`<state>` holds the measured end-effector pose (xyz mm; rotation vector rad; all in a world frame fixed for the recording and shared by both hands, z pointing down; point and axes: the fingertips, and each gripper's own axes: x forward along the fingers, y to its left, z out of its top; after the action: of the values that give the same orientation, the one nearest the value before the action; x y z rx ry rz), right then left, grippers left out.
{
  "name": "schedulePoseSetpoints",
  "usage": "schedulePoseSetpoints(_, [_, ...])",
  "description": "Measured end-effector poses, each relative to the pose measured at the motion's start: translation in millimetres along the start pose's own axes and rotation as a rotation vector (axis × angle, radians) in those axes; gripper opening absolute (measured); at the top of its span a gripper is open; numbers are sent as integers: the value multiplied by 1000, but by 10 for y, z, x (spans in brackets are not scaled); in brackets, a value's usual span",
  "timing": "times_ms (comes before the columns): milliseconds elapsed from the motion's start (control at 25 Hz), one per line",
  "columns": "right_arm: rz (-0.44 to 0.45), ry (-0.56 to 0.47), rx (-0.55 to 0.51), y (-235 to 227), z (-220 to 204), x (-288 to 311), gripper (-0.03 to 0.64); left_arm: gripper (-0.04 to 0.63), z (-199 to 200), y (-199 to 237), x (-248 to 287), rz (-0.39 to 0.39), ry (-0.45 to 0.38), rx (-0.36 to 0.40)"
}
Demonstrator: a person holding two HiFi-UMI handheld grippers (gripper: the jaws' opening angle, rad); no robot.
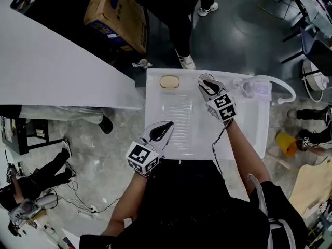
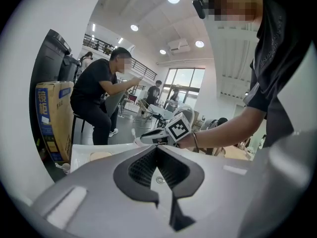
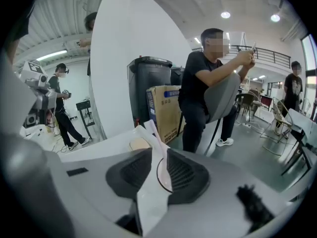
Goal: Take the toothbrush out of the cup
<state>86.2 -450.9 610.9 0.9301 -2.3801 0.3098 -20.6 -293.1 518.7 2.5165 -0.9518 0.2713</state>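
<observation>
A white toothbrush [image 3: 147, 182] stands in a clear round cup [image 1: 206, 78] at the back of the white basin [image 1: 246, 123], right of the middle. My right gripper [image 1: 204, 84] reaches over the cup. In the right gripper view the right gripper [image 3: 159, 151] is open, with the toothbrush handle running up between the jaws close to the left pad. The cup's rim [image 3: 159, 176] shows in the gap beside the other pad. My left gripper [image 1: 168, 125] hovers over the basin's front left part, shut and empty; its fingertips [image 2: 157, 148] meet in the left gripper view.
A bar of soap [image 1: 169, 81] lies at the basin's back edge, left of the cup. A white faucet [image 1: 282, 87] curves over the back right corner. Behind the basin a person sits on a chair [image 3: 218, 100] beside a cardboard box [image 1: 115, 10]. A white panel [image 1: 46, 66] stands at the left.
</observation>
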Motion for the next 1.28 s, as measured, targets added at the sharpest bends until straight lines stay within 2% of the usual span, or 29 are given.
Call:
schedulePoseSetpoints(400, [0, 44, -34, -96, -44, 255, 112, 9, -95, 74, -97, 36, 6, -33])
schedulePoseSetpoints(880, [1, 55, -45, -69, -37, 382, 112, 9, -113, 54, -137, 49, 14, -40])
schedulePoseSetpoints(1000, [-6, 55, -51, -78, -48, 386, 83, 9, -129, 45, -143, 53, 14, -42])
schedulePoseSetpoints(1280, [-24, 45, -57, -114, -47, 335, 62, 9, -131, 8, -120, 49, 15, -34])
